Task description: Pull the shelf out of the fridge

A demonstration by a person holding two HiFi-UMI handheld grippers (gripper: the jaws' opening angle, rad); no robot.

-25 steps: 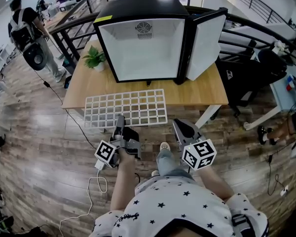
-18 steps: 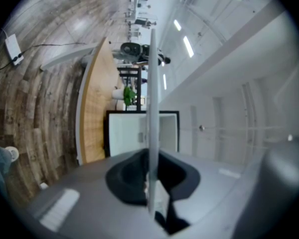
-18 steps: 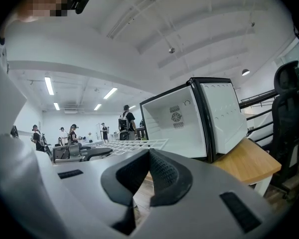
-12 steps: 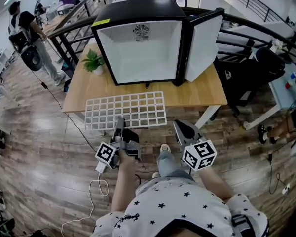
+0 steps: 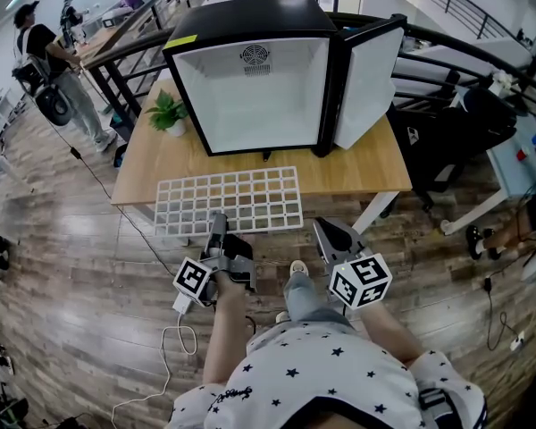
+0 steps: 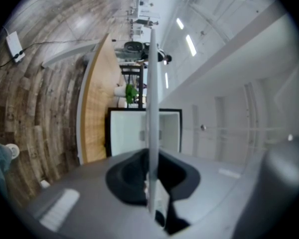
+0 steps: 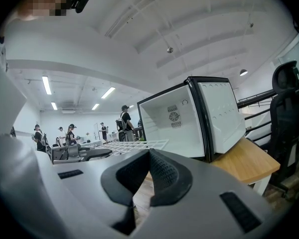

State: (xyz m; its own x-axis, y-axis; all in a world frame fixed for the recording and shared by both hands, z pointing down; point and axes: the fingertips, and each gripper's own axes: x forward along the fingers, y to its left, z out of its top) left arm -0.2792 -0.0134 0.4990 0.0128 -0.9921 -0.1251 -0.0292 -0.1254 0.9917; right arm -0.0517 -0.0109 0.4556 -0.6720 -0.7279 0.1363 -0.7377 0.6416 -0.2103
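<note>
While the left gripper (image 5: pixel 217 222) clamps the near edge of the white wire grid shelf (image 5: pixel 228 199), that shelf sits outside the black mini fridge (image 5: pixel 250 12) w/ its door open, spanning the front edge of the light wooden table (image 5: pixel 366 164). Just right of the shelf, not touching it, the right gripper (image 5: pixel 327 231) has its 2 jaws closed on nothing.
</note>
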